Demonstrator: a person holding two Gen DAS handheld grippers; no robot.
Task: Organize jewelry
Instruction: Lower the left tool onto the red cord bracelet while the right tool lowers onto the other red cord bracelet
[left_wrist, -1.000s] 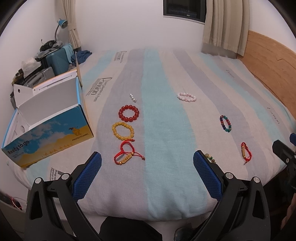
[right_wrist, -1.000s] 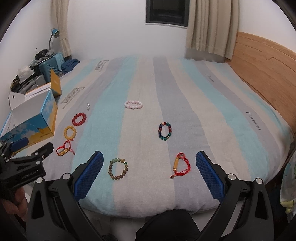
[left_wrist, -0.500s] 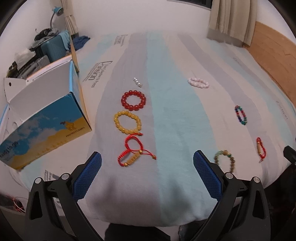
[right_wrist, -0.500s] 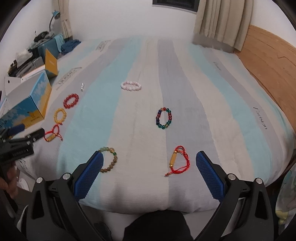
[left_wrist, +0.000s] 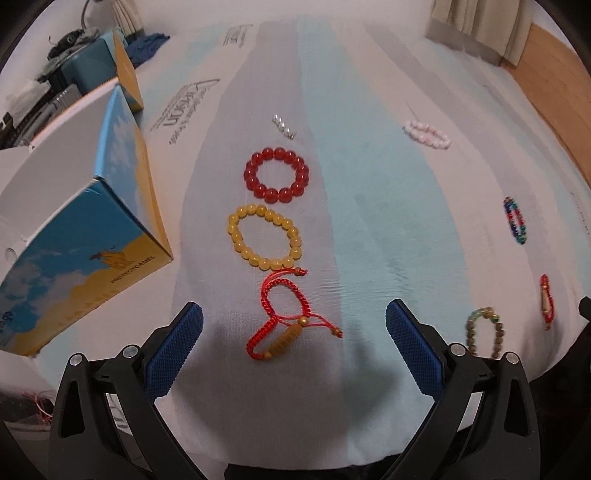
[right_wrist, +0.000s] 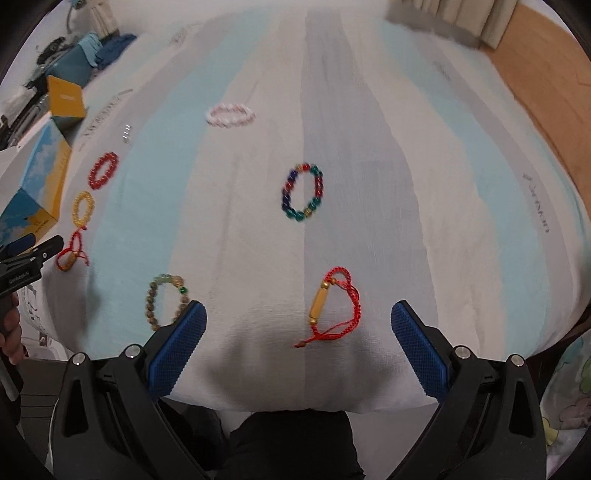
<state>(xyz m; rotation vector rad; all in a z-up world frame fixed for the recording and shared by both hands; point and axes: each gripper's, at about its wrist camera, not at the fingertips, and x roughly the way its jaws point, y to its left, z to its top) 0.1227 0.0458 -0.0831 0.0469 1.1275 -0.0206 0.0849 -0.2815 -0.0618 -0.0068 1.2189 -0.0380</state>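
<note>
Several bracelets lie on the striped bed. In the left wrist view a red cord bracelet (left_wrist: 286, 317) lies between the fingertips of my open, empty left gripper (left_wrist: 293, 325), with a yellow bead bracelet (left_wrist: 265, 236), a red bead bracelet (left_wrist: 277, 180) and a small pearl piece (left_wrist: 284, 126) in a line beyond. In the right wrist view another red cord bracelet (right_wrist: 332, 304) lies just ahead of my open, empty right gripper (right_wrist: 297, 328). A multicolour bead bracelet (right_wrist: 303, 192), a pink one (right_wrist: 231, 115) and a brown-green one (right_wrist: 165, 301) lie around.
An open blue and yellow cardboard box (left_wrist: 74, 236) stands on the bed's left side. Luggage and clutter (left_wrist: 74, 66) sit past the box. A wooden headboard (right_wrist: 546, 66) runs along the right. The bed's front edge is just under both grippers.
Both grippers have moved forward and down toward the bed. The red cord bracelets now lie close to each gripper's fingertips. Both stay open.
</note>
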